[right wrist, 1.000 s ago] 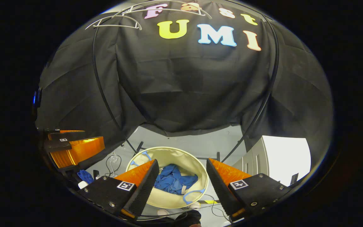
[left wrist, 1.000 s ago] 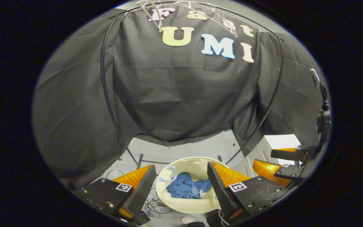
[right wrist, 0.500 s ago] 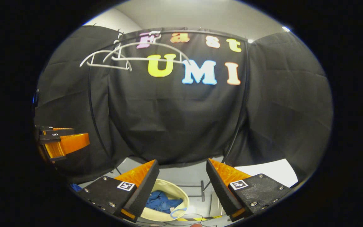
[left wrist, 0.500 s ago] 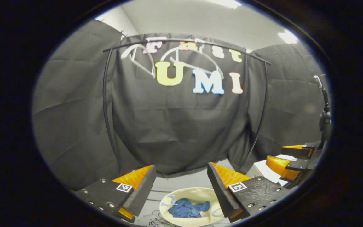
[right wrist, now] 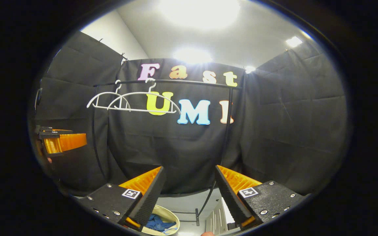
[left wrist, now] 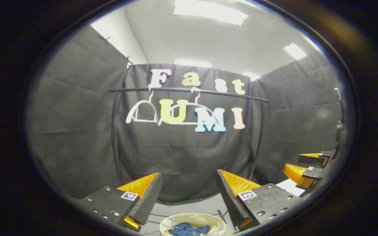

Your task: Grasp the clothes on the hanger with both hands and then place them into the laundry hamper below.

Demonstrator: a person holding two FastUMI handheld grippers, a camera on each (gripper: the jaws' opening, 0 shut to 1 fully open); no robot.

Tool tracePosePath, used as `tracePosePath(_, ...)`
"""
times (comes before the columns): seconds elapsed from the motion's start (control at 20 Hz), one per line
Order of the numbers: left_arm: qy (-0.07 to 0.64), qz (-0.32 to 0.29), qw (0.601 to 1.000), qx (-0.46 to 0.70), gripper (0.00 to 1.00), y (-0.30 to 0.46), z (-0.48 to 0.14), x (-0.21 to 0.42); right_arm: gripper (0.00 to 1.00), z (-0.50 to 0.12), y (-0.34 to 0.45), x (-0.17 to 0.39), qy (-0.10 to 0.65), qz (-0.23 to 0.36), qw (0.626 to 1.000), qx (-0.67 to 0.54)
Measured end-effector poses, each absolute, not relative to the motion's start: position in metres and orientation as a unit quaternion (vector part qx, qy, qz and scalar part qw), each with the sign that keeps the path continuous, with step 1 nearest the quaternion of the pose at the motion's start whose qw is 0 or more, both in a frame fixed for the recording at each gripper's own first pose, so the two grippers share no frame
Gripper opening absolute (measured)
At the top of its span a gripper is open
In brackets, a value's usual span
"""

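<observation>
Both grippers have tilted up from the hamper toward the rail. The left gripper (left wrist: 189,193) and right gripper (right wrist: 187,188) are spread and empty. Below, the blue clothes (left wrist: 189,228) lie soft and light in the hamper (left wrist: 208,220). Beyond hang bare hangers (right wrist: 133,101).

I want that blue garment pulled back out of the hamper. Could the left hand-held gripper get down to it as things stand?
Probably yes. The left hand-held gripper is open and holds nothing, and the hamper below has an open top with the blue garment lying uncovered. It would have to be lowered first.
</observation>
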State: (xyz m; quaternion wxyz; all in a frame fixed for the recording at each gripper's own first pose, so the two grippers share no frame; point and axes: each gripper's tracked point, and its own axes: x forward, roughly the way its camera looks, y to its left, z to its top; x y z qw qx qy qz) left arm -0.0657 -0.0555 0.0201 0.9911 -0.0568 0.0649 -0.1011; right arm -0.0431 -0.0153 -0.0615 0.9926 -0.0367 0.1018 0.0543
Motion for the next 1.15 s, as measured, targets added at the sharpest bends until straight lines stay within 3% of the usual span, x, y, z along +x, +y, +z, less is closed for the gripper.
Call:
tracePosePath(0.35,0.015,-0.062,0.998,-0.019,0.93,-0.048,0.060,-0.118,0.95,-0.025,-0.053,-0.082,0.064,0.044,0.997,0.003)
tracePosePath(0.4,0.012,-0.060,0.998,-0.015,0.94,-0.048,0.063,-0.123,0.92,-0.024,-0.059,-0.085,0.062,0.042,0.997,0.004)
tracePosePath(1.15,0.006,-0.018,1.000,0.000,0.92,-0.063,0.051,-0.162,0.93,-0.021,-0.088,-0.106,0.058,0.059,0.996,0.018)
